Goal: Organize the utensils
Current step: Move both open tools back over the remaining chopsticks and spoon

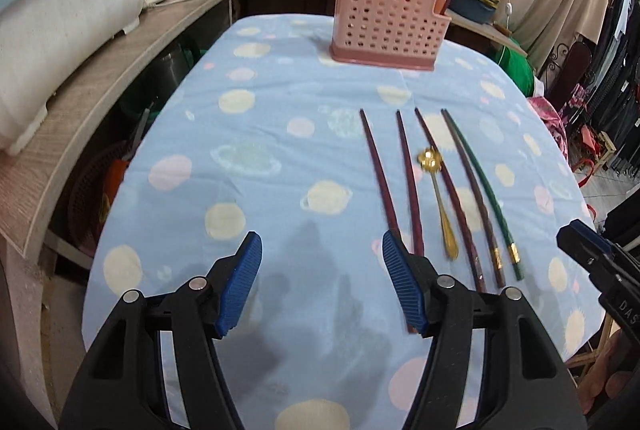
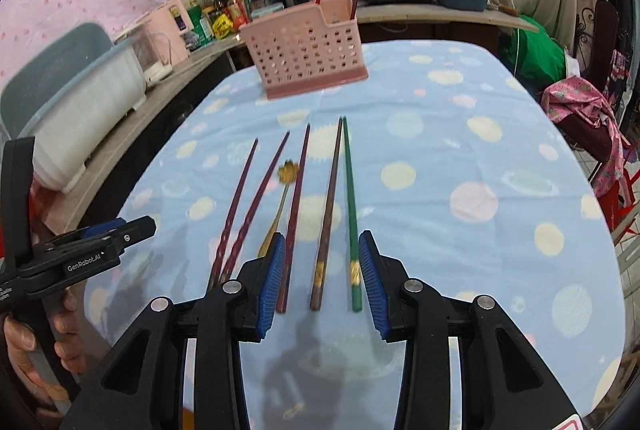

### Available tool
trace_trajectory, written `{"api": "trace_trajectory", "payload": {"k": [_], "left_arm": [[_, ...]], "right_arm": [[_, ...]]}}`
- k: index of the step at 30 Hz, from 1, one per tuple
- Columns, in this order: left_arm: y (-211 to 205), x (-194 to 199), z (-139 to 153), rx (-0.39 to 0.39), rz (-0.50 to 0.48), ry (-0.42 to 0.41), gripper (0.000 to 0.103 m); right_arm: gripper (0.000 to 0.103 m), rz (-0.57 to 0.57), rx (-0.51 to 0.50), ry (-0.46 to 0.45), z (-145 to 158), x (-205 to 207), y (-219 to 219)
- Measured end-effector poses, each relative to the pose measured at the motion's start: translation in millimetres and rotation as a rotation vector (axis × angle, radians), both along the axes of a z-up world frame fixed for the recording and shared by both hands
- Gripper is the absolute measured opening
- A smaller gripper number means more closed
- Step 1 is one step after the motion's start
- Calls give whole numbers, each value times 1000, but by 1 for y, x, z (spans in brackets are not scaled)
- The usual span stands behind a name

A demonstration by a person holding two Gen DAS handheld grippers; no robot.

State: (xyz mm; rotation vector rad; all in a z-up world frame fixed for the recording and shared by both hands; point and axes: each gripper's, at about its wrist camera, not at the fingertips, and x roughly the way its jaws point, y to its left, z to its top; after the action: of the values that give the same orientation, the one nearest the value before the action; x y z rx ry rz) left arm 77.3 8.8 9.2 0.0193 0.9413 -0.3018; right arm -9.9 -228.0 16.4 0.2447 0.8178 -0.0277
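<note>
5 chopsticks and 1 small gold spoon (image 2: 280, 205) lie side by side on the cloth-covered desk (image 2: 460, 157), all on your side of the pink perforated holder (image 2: 306, 57), with their long axes running toward it and their thick ends nearest you. Your right gripper (image 2: 322, 280) is the nearer one: its jaws stand spread and pinch nothing, while a dark red chopstick (image 2: 294, 218), a brown chopstick (image 2: 328, 218) and the green chopstick (image 2: 351, 218) sit in the gap between its blue ribbed pads, seen from above. Whether the pads touch any of them, you cannot tell. Your left gripper (image 1: 322, 282) is also spread and empty, and sits to the left of the row, its right pad over the butt of the leftmost dark red chopstick (image 1: 380, 173). The sticks are thin, hard and glossy, 2 with gold bands near the butt; on soft cloth they will likely roll, so close across the axis. The holder is rigid plastic, with 2 red sticks already upright inside.
</note>
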Motion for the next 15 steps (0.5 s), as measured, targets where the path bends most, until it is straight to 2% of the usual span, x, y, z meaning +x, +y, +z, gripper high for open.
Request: {"api": "trace_trajectory", "payload": {"k": [15], "left_arm": [[-19,-21,-34,15,-50,63,60]], "right_arm": [[34,30,18,70,-34,-8,19]]}}
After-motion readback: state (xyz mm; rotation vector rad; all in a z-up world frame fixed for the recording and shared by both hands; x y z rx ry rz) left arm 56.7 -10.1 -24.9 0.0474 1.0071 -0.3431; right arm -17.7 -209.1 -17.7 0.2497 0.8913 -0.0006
